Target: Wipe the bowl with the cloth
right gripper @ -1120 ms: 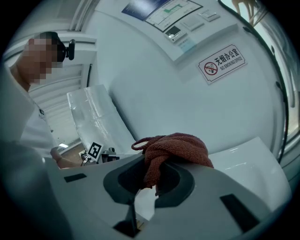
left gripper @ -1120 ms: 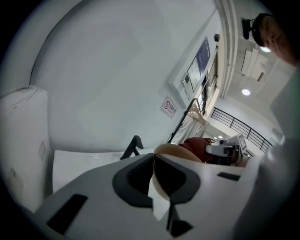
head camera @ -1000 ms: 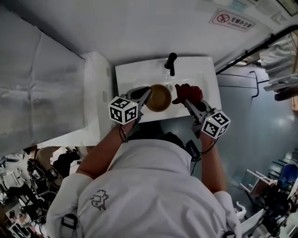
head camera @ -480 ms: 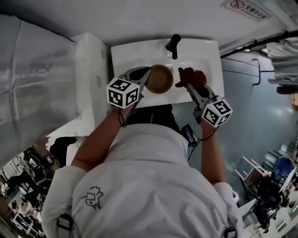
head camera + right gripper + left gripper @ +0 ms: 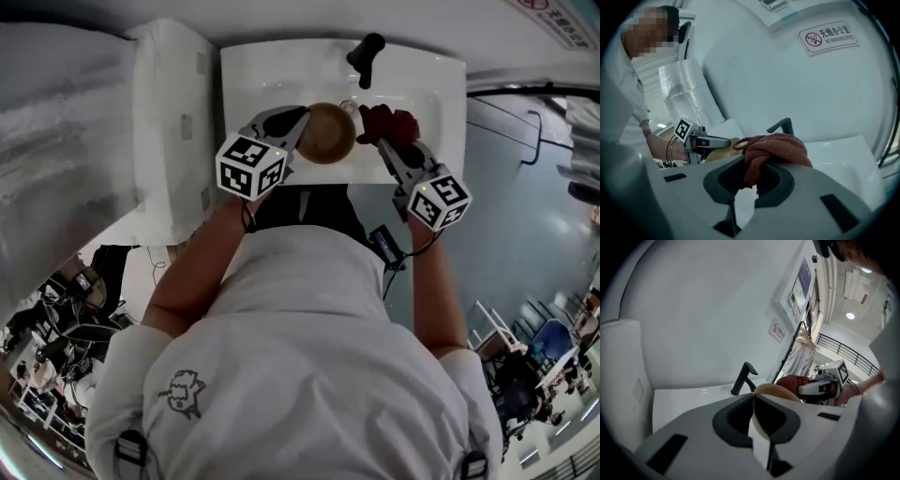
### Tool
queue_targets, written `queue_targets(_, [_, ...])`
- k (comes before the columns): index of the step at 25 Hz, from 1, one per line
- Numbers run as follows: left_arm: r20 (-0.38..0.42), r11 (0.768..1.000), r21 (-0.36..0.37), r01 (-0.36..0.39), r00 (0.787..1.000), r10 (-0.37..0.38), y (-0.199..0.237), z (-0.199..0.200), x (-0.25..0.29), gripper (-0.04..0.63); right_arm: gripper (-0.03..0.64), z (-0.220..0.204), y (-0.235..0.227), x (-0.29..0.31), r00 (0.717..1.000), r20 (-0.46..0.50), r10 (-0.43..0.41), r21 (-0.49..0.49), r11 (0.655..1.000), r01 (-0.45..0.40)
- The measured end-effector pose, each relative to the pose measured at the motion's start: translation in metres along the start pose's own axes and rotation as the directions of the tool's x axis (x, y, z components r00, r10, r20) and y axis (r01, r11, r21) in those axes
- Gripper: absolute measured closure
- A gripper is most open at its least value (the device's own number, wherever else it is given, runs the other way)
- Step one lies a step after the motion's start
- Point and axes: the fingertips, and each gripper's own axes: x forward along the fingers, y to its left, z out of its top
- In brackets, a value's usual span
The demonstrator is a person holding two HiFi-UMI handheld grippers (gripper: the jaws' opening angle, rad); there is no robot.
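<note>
Your left hand-held gripper has its jaws closed almost fully on the rim of the bowl; in the left gripper view, the thin tan wall of the bowl stands pinched between the two pads. The bowl is tan and round. It is held over the white washbasin, just in front of the dark faucet, and no view shows whether its underside touches the basin. Your right hand-held gripper has its jaws clamped on the cloth, a bunched dark red knitted fabric. In the right gripper view, the cloth fills the gap between the pads and bulges above them. The cloth sits just beside the bowl on its right side, and the head view does not settle whether the two are in contact. Both hand-held grippers reach forward from the near edge of the washbasin and angle inward toward each other, with the bowl and the cloth between them. The washbasin stands against a pale wall, which carries a no-smoking sign above and to the right of the faucet. A white box-shaped unit stands directly to the left of the washbasin.
</note>
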Motion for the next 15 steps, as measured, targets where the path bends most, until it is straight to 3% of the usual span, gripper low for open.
queue_targets(8, [-0.056, 0.999, -0.014, -0.035, 0.998, 0.034, 0.014, -0.034, 0.032, 0.572, 0.566, -0.032, -0.014, 0.02, 0.996, -0.073, 0.05, 0.006, 0.999, -0.05])
queue_targets(15, [-0.132, 0.998, -0.025, -0.06, 0.99, 0.056, 0.029, -0.072, 0.067, 0.572, 0.566, -0.061, -0.042, 0.026, 0.992, -0.117, 0.044, 0.017, 0.999, -0.043])
